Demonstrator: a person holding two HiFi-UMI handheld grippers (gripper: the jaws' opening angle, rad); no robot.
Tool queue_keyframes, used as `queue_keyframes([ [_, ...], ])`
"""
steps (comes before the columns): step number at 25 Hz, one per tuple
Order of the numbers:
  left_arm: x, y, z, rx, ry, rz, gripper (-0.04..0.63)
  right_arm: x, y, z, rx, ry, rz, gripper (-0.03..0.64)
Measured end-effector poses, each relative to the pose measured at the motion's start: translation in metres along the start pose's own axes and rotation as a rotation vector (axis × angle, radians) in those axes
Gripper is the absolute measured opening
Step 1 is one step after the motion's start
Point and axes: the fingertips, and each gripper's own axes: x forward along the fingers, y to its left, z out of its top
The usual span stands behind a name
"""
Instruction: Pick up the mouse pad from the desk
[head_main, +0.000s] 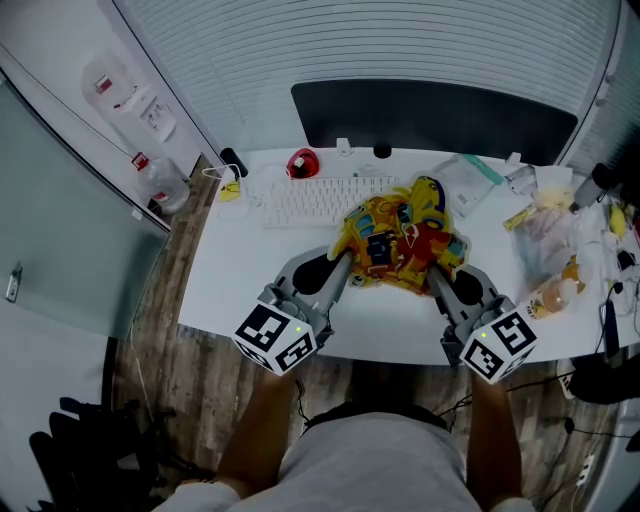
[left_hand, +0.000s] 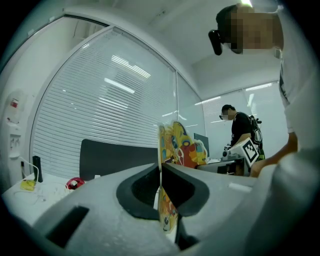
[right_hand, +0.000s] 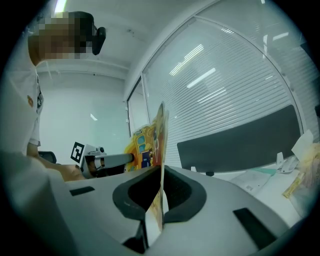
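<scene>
The mouse pad (head_main: 398, 238) is a floppy sheet printed in yellow, red and blue, hanging buckled above the white desk (head_main: 240, 290) in front of the keyboard. My left gripper (head_main: 343, 262) is shut on its left edge, and the pad (left_hand: 176, 145) stands edge-on between those jaws in the left gripper view. My right gripper (head_main: 436, 272) is shut on the pad's right edge, where the thin sheet (right_hand: 159, 150) is pinched between the black pads. Each gripper shows in the other's view across the pad.
A white keyboard (head_main: 318, 199) lies behind the pad, with a red object (head_main: 301, 163) and a dark monitor (head_main: 430, 118) further back. Bags and clutter (head_main: 550, 235) crowd the desk's right side. A second person (left_hand: 242, 132) stands in the background.
</scene>
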Motion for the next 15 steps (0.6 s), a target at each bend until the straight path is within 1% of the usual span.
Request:
queue_keyframes([
  [8, -0.0005, -0.0001, 0.0038, 0.003, -0.007, 0.007, 0.023, 0.0008, 0.001, 0.0023, -0.018, -0.01, -0.009, 0.02],
  [15, 0.0, -0.0013, 0.0042, 0.02, -0.005, -0.007, 0.023, 0.0015, 0.0003, 0.0018, -0.018, -0.015, -0.017, 0.02],
])
